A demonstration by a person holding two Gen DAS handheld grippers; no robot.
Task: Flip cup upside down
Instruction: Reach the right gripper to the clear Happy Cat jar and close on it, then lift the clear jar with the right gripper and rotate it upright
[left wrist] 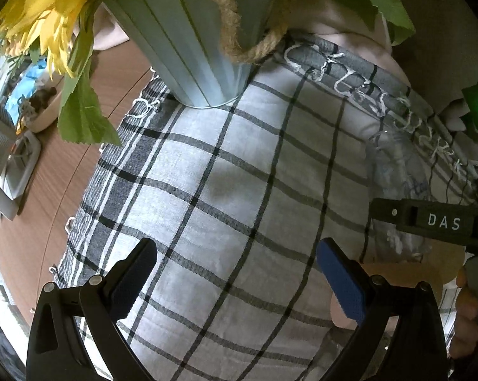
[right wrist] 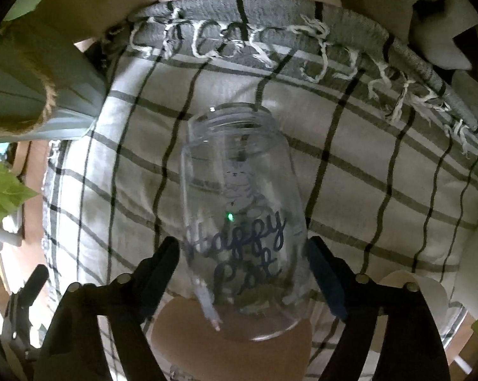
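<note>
Cup (right wrist: 242, 219): clear glass, between fingers of right gripper (right wrist: 243, 273), clamped near base; long axis points away, mouth far end, above checked cloth (right wrist: 381, 190). Left gripper (left wrist: 235, 273): spread, holding nothing, off to side.

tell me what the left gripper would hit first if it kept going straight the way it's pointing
Most likely the white checked cloth with dark stripes, which fills the view ahead of the open left gripper. Further along the same line stands the pale ribbed metal bucket with a rope handle; depth is hard to judge in this fisheye view.
</note>
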